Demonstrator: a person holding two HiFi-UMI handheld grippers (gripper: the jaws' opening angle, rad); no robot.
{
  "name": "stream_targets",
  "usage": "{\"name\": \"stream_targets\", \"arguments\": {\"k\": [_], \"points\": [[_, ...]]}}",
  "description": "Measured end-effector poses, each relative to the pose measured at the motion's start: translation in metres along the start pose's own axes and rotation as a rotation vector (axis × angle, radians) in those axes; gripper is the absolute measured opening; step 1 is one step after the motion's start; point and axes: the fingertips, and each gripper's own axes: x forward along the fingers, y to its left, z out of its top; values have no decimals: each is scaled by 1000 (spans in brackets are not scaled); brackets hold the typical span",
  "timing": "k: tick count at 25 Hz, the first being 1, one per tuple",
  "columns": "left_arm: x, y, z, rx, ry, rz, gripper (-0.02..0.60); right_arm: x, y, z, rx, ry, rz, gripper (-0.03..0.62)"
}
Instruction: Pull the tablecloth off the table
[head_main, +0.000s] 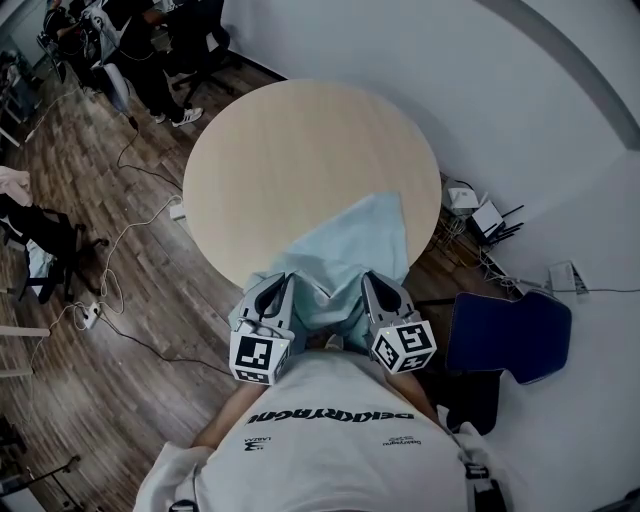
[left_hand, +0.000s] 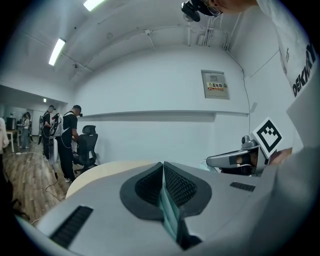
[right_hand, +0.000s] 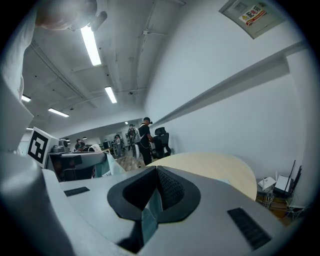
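A pale blue tablecloth lies bunched over the near edge of a round, light wooden table; most of the tabletop is bare. The cloth's near end hangs off the edge toward me. My left gripper is shut on the cloth, and a thin fold of the tablecloth shows pinched between its dark pads. My right gripper is shut on it too, with a sliver of the tablecloth between its pads. Both grippers sit side by side just off the table's near edge.
A dark blue chair stands to my right by the white wall. Cables and a power strip lie on the wooden floor at left. People and an office chair are at the far left. Boxes and wires lie by the wall.
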Motion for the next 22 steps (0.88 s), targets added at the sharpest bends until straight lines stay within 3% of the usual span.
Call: {"name": "stream_targets", "arguments": {"k": [22], "points": [[4, 19, -12, -14, 5, 5, 15, 17, 1, -4, -9, -2, -25, 37]]}}
